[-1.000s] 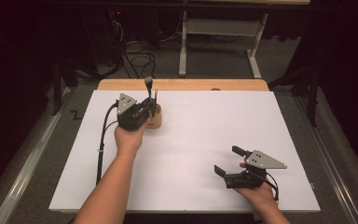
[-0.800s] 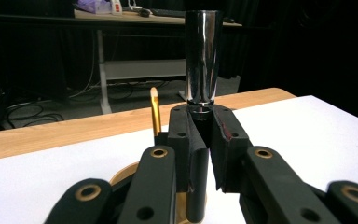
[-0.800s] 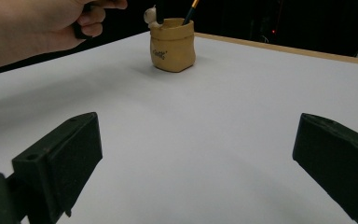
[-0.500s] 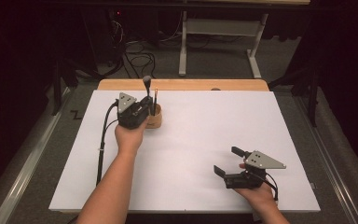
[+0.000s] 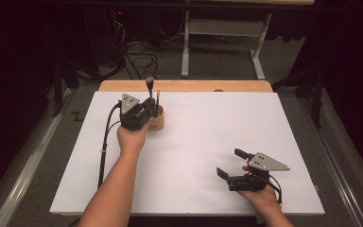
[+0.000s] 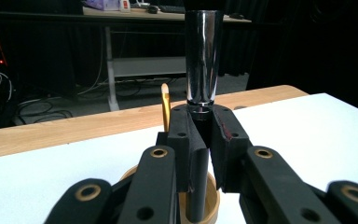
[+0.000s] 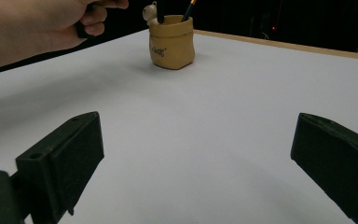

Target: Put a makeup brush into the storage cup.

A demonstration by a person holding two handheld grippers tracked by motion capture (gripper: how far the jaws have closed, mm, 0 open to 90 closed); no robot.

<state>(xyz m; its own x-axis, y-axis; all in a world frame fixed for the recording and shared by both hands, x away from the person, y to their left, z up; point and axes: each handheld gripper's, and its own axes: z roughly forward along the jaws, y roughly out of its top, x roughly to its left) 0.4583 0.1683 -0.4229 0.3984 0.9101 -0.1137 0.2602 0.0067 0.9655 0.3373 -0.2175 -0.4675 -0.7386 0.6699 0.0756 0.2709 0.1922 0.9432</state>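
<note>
Jaws of the left gripper are clamped on the dark shaft of a tool with a polished metal cylinder at its top, gripping just under that cylinder, with the lower shaft running down into the tan sack-shaped holder beneath. In the high view the left gripper sits at about ten o'clock on the white table, right over the holder, and the tool stands upright with its silver head clear above the grey plate. Beside it, a thin pencil-like stick also stands in the holder, untouched, at roughly eleven o'clock from the clamped jaws. From the right gripper view the holder shows a small printed mark on its wall and the left hand at ten o'clock of it. Farther out, the right gripper rests low at about five o'clock on the table, jaws wide apart around nothing, well apart from the holder. As a judgement, the grip on the tool is made and its lower end is in or just above the holder; whether it is going in or coming out cannot be told, and the stick remains to be dealt with.
</note>
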